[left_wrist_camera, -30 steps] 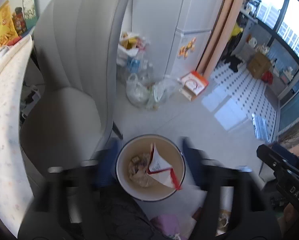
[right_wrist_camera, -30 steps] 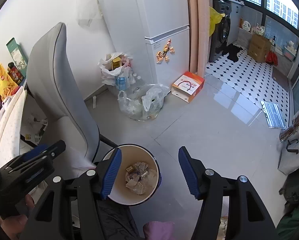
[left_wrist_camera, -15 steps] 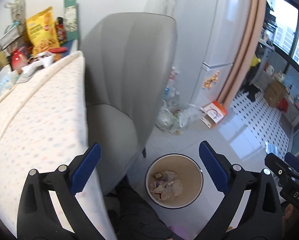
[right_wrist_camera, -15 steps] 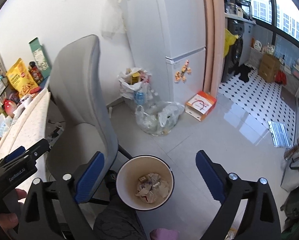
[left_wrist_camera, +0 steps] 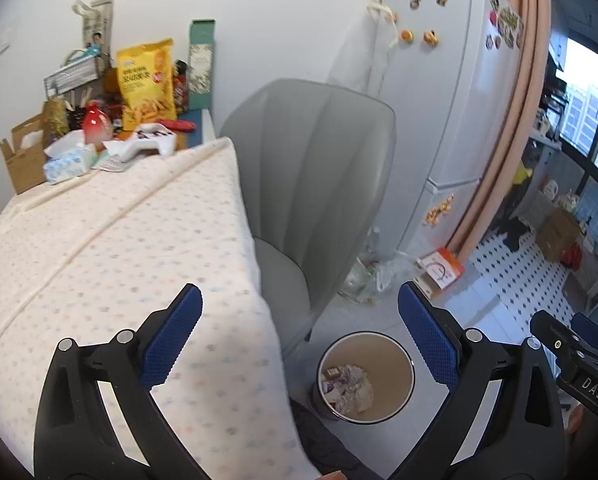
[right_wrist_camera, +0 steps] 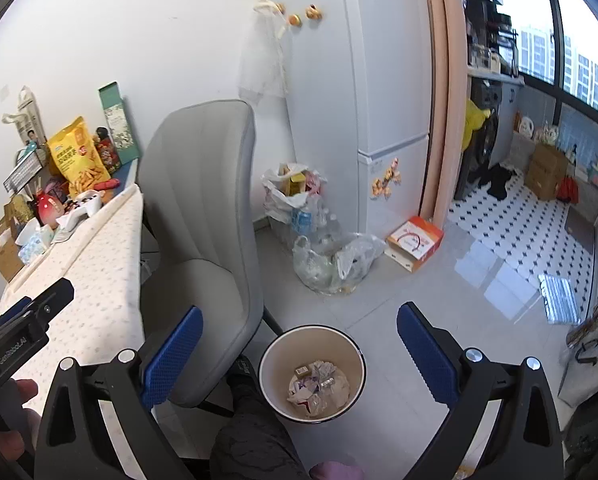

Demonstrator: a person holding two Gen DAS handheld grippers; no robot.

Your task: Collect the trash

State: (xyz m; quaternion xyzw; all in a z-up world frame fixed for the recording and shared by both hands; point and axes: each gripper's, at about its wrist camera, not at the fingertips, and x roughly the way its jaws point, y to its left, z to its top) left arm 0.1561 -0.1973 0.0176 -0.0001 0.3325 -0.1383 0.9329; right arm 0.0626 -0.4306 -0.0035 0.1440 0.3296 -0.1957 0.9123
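Note:
A round bin with a cream inside (left_wrist_camera: 379,350) stands on the floor by the chair and holds crumpled wrappers (left_wrist_camera: 349,384). My left gripper (left_wrist_camera: 299,292) hangs high above it, over the table's edge, open and empty. In the right wrist view the same bin (right_wrist_camera: 311,344) with its wrappers (right_wrist_camera: 319,384) lies below my right gripper (right_wrist_camera: 299,314). The right jaws are opening wide and have nothing between them. One finger (left_wrist_camera: 555,340) of the right gripper shows at the right edge of the left view.
A table under a dotted cloth (left_wrist_camera: 119,240) is at the left, with snack bags and boxes (left_wrist_camera: 147,80) at its far end. A grey chair (right_wrist_camera: 203,220) stands beside the bin. Plastic bags (right_wrist_camera: 331,260), an orange box (right_wrist_camera: 415,242) and a fridge (right_wrist_camera: 379,80) lie beyond.
Both grippers have risen and drawn back from the bin while their jaws spread wide. A white and red wrapper stood upright in the bin; it no longer does. The table top has come into view.

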